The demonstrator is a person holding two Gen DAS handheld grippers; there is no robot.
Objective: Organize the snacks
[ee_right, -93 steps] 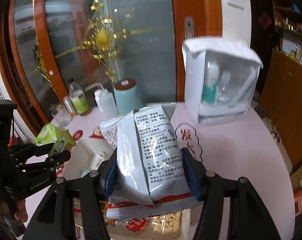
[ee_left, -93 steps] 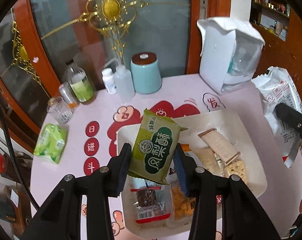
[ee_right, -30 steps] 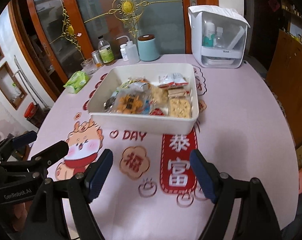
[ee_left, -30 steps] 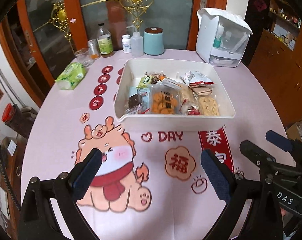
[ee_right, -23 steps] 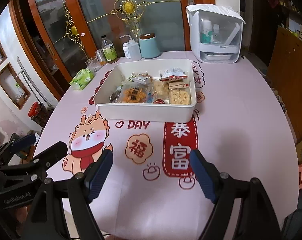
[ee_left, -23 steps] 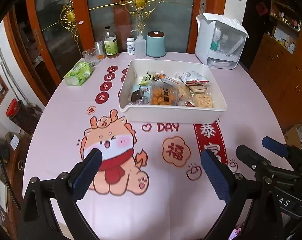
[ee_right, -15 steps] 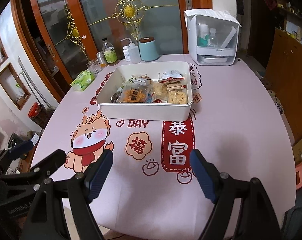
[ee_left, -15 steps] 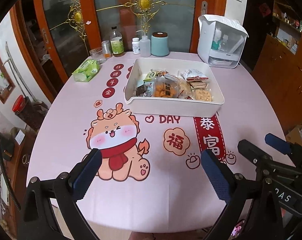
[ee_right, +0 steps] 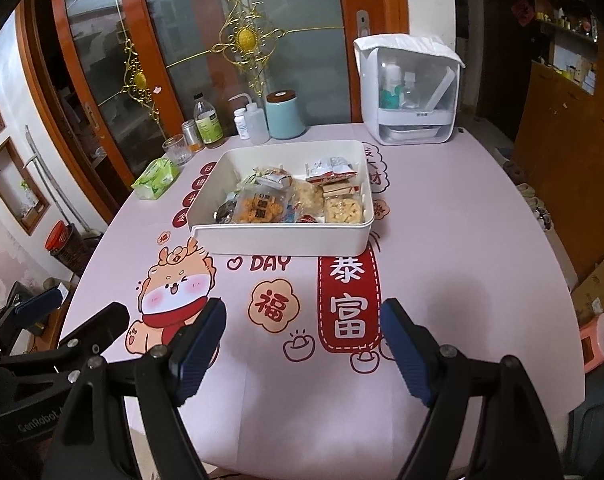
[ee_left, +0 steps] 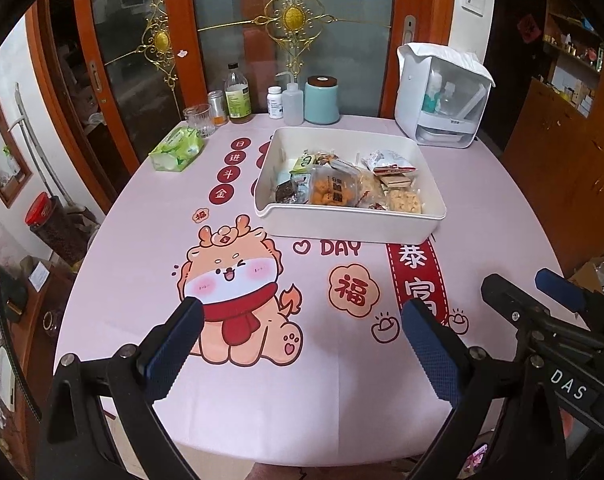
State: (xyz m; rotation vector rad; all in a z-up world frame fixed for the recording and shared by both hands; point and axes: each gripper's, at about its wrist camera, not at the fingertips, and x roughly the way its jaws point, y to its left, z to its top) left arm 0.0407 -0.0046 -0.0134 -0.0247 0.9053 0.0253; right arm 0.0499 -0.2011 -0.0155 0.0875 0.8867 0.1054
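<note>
snacks (ee_left: 343, 184): packets lay piled inside the white bin, toward its near and middle part (orange crackers in a clear bag at the front, a white and red packet at the right rear)
white bin (ee_left: 353, 229): stood on the tabletop past the "day" lettering, well apart from both grippers
tabletop (ee_left: 134, 264): round, covered by a pink cloth printed with a cartoon dragon and red characters
left gripper (ee_left: 300, 322): hung above the near part of the cloth, fingers (ee_left: 174, 344) spread wide and released, nothing between them
right gripper (ee_right: 302, 320): hung over the near edge, fingers (ee_right: 405, 346) spread wide and released, nothing between them
green tissue pack (ee_left: 176, 150): lay at the far left of the tabletop, near a glass
teal canister (ee_left: 321, 100): stood at the far edge beside bottles
white dispenser box (ee_left: 441, 100): stood at the far right, behind the bin
</note>
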